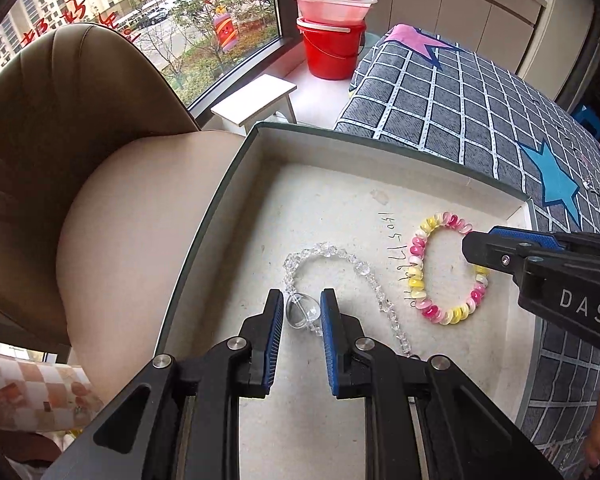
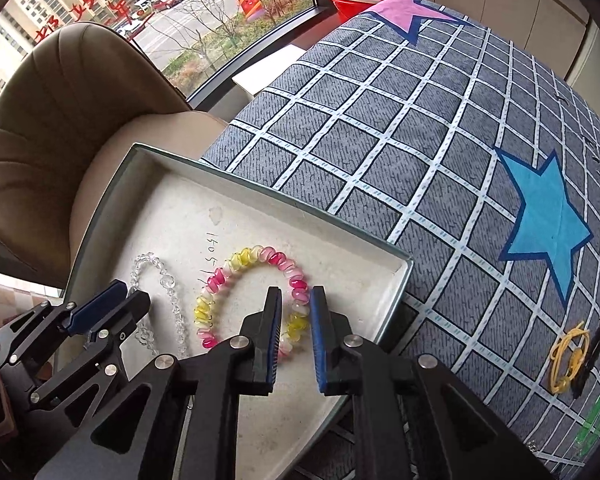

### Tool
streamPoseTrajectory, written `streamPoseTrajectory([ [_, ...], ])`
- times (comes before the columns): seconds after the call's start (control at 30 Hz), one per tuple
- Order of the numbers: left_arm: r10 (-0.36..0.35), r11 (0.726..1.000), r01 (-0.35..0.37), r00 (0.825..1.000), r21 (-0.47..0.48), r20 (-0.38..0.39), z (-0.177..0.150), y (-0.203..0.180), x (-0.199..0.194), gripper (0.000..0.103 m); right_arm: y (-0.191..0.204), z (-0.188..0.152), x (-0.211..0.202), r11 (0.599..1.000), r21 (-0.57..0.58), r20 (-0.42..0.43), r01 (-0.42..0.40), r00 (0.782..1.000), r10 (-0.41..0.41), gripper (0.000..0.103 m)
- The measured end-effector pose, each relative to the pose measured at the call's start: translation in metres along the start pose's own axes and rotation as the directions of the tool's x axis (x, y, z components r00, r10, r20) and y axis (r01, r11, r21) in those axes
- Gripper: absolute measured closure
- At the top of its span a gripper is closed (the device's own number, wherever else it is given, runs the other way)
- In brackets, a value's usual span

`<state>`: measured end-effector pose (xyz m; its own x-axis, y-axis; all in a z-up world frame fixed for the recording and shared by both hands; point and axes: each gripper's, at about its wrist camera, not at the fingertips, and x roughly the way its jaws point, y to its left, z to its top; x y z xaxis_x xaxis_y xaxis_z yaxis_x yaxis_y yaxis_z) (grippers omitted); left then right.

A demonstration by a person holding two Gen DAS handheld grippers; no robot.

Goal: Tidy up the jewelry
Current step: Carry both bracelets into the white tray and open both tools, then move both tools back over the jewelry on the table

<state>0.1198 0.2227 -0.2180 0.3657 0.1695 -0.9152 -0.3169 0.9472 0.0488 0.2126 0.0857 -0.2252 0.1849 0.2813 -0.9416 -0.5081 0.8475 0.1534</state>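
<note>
Where the shallow cardboard box [image 1: 236, 168] sits on the bed's checked quilt [image 1: 452, 108], holds both pieces of jewelry on its pale floor. Left gripper [image 1: 302, 312] open over the box, blue pads either side of the big clear bead of the crystal bead strand [image 1: 332, 252], seemingly not yet pinching it, though contact is hard to judge from this angle. Right gripper [image 2: 296, 320] also open, straddling the right side of the pink-and-yellow coil bracelet [image 2: 256, 256] without closing on it. Strand on the left of the box floor, bracelet to its right, just apart, with handwritten digits between them. Beyond the box on the quilt: yellow elastic band [image 2: 568, 356] beside a black clip [image 2: 596, 352]. Tan chair [image 1: 60, 120] left of the box; red bucket [image 1: 328, 48] by the window.
</note>
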Motion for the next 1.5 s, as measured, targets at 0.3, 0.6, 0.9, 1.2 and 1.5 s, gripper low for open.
streamPoseTrajectory([
  [0.3, 0.020, 1.000, -0.021, 0.998, 0.011, 0.054, -0.002, -0.003, -0.026, 0.000, -0.013, -0.004, -0.053, 0.996, 0.064, 0.110, -0.067, 0.992, 0.059, 0.053],
  [0.6, 0.000, 0.996, -0.004, 0.999, 0.094, 0.038, -0.015, -0.032, -0.060, 0.000, -0.046, -0.048, -0.089, 0.983, 0.161, 0.113, -0.085, 0.991, 0.068, 0.025],
  [0.9, -0.052, 0.976, 0.046, 0.998, 0.214, 0.023, -0.040, -0.094, -0.094, 0.000, -0.109, -0.128, -0.128, 0.940, 0.338, 0.100, -0.045, 0.995, 0.012, 0.022],
  [1.2, -0.104, 0.935, 0.112, 0.994, 0.336, -0.042, -0.061, -0.165, -0.098, 0.000, -0.171, -0.199, -0.154, 0.866, 0.499, 0.050, 0.036, 0.996, -0.070, 0.022],
  [1.5, -0.128, 0.931, 0.166, 0.982, 0.326, -0.136, -0.057, -0.209, -0.078, 0.000, -0.235, -0.247, -0.171, 0.785, 0.607, 0.001, 0.126, 0.987, -0.159, 0.022],
])
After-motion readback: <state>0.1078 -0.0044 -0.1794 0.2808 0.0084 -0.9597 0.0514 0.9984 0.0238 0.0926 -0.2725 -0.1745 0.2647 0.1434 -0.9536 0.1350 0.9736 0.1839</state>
